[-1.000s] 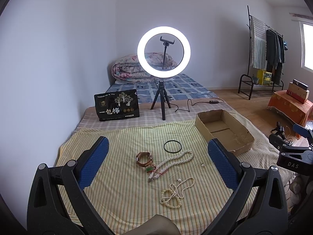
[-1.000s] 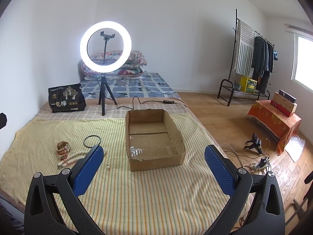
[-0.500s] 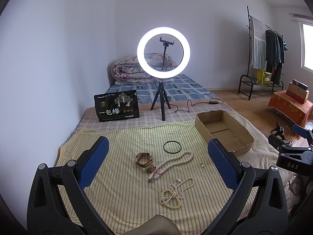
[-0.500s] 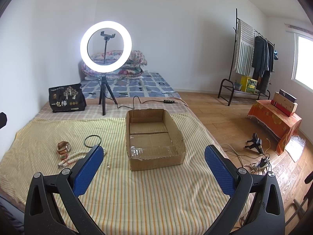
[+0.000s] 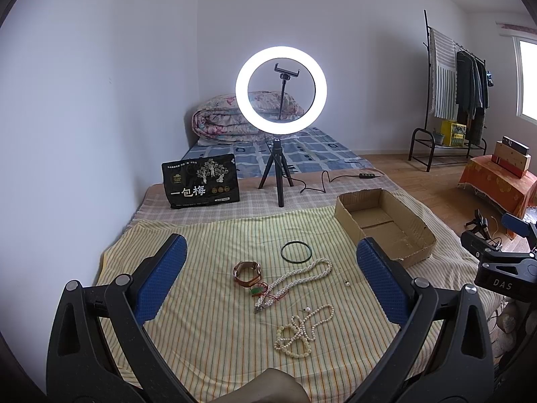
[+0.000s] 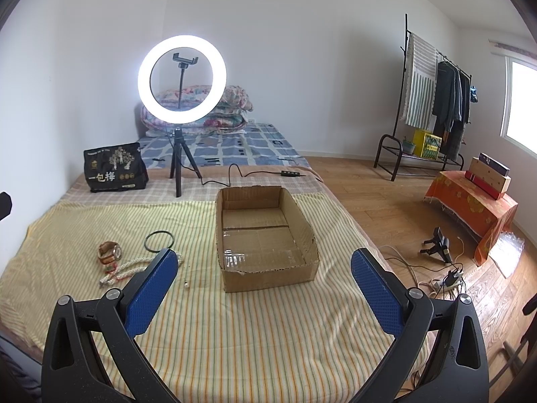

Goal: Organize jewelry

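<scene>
jewelry ahead of my left jaws, box ahead of my right

both my grippers hang above the striped bed cover with jaws wide apart and nothing in them. my left gripper [image 5: 271, 282] looks straight down on the jewelry: a bead bracelet [image 5: 294, 332] nearest, a long pearl necklace [image 5: 295, 280] beyond it with its long axis running from near left to far right, a brown watch [image 5: 247, 271] to its left and a dark bangle [image 5: 295, 252] farthest. a loose pearl [image 5: 347, 282] lies to the right. my right gripper [image 6: 264, 280] faces the empty cardboard box [image 6: 265, 231], with the jewelry off to its left. i judge my left is nearer for the first pick. readable writing: "一包梅" on the black bag [image 5: 200, 181] at the far left, and "das" on my right gripper's body in the left view.
</scene>
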`<state>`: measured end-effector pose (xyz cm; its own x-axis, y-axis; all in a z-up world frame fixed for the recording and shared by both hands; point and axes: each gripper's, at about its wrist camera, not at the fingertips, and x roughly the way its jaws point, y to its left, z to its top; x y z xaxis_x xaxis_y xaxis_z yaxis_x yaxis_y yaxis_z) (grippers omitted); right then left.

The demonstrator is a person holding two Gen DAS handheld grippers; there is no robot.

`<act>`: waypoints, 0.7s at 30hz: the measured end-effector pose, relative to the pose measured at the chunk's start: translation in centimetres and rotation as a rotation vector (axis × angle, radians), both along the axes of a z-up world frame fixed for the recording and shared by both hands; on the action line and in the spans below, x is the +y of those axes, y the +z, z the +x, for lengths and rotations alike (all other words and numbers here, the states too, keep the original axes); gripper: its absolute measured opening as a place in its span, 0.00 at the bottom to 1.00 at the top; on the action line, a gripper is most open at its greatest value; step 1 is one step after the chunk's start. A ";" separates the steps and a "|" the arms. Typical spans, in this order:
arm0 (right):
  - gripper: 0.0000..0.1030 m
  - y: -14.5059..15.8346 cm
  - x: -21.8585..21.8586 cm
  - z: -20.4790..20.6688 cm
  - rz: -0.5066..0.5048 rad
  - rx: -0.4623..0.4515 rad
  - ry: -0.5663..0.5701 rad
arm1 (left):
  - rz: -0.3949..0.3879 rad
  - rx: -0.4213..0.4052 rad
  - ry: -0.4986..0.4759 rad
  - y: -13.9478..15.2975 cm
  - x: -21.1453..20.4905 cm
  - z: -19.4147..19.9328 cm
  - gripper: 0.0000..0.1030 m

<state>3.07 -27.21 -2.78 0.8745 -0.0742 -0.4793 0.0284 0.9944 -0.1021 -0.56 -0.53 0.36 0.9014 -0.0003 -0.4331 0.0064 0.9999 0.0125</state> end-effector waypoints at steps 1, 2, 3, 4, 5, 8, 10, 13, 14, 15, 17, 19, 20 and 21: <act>0.99 0.0 0.0 0.0 0.000 0.001 0.000 | 0.000 0.000 0.000 0.0 0.0 0.0 1.00; 0.99 0.0 0.0 0.0 0.000 0.001 0.000 | 0.000 0.000 0.000 0.0 0.0 0.0 1.00; 0.99 0.0 0.0 0.0 0.000 0.001 0.000 | 0.001 0.000 0.000 0.0 0.0 0.0 1.00; 0.99 0.0 0.0 0.0 0.000 0.001 0.000 | 0.001 0.000 0.000 0.0 0.0 -0.1 1.00; 1.00 0.0 0.0 0.0 0.000 0.001 0.001 | 0.000 0.000 0.000 0.0 0.0 0.0 1.00; 1.00 0.0 0.0 0.0 0.000 0.000 0.000 | 0.000 -0.001 0.000 0.0 0.0 0.0 1.00; 1.00 0.0 0.0 -0.1 0.001 0.001 0.001 | 0.000 0.000 0.000 0.0 0.0 0.0 1.00; 1.00 -0.1 0.0 -0.1 0.003 0.003 0.003 | 0.002 0.002 0.001 -0.1 -0.1 0.1 1.00; 0.99 -0.1 0.0 -0.1 0.004 0.004 0.004 | 0.003 0.004 0.001 0.0 0.0 0.1 1.00; 0.99 -0.1 0.0 0.0 0.004 0.005 0.005 | 0.004 0.005 0.002 0.0 0.0 0.1 1.00; 0.99 -0.1 0.0 0.1 0.006 0.007 0.008 | 0.005 0.008 0.004 0.0 0.1 0.2 1.00; 0.99 -0.1 0.0 0.0 0.005 0.009 0.011 | 0.006 0.010 0.007 0.0 0.2 0.3 1.00; 0.99 -0.1 0.0 0.1 0.005 0.011 0.012 | 0.007 0.012 0.009 0.0 0.3 0.4 1.00; 0.99 -0.2 0.0 0.1 0.004 0.012 0.014 | 0.007 0.014 0.010 -0.2 0.5 0.5 1.00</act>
<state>3.15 -27.21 -2.93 0.8697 -0.0599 -0.4900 0.0133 0.9951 -0.0981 -0.05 -0.07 0.18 0.8953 0.0114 -0.4453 -0.0031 0.9998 0.0193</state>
